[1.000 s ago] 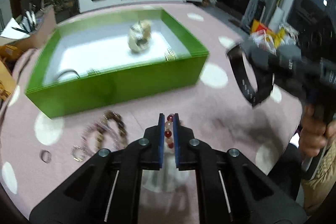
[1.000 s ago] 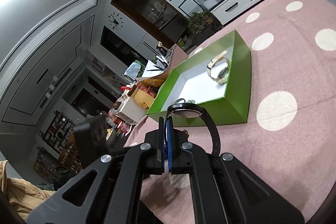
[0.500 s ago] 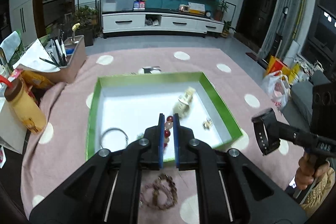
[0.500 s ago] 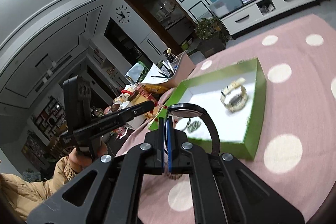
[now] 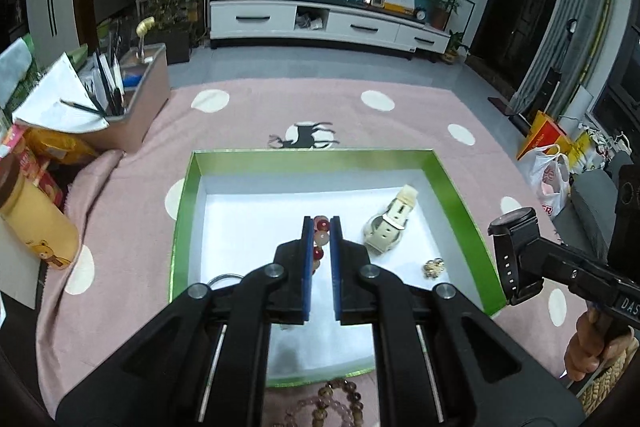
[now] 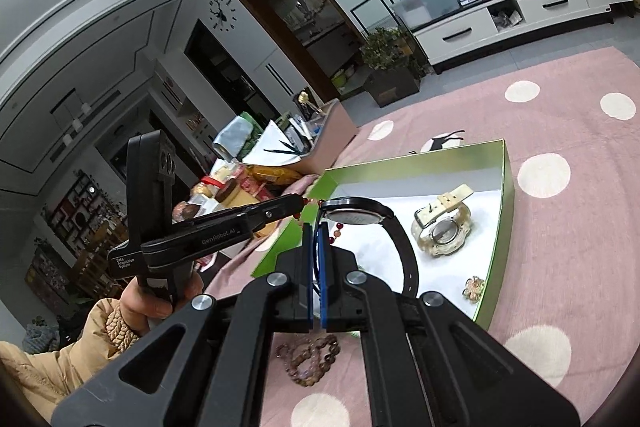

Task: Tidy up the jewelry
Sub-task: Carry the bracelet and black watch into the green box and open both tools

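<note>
Pink tablecloth (image 5: 360,115) with white dots covers the table. On it sits an open green box (image 5: 182,211) with a white floor. Left of the table, a beige desk organizer (image 5: 136,115) with pens and paper, and a yellow bottle (image 5: 36,227) near the table edge.

Left gripper (image 5: 321,227) hangs above the box interior, jaws clamped on a red-and-amber bead bracelet (image 5: 321,233); beads show between the blue pads. The right wrist view shows the same bracelet dangling from its tip (image 6: 304,205).

Right gripper (image 6: 316,231) has its jaws pressed together on the strap of a black wristwatch (image 6: 356,213), dial facing up, band looping down to the right. In the left wrist view that watch (image 5: 516,255) is past the box's right wall, over the cloth.

Inside the box: a cream-strapped watch (image 5: 390,227) lying toward the right, a small gold ornament (image 5: 434,267) just below it, and a thin silver ring (image 5: 224,279) at the near left, partly hidden by the gripper, possibly a bangle.

On the cloth just outside the box's near wall, brown bead bracelets (image 6: 310,357) lie in a heap.

A hand (image 6: 158,301) in a tan sleeve grips the left tool's handle.
</note>
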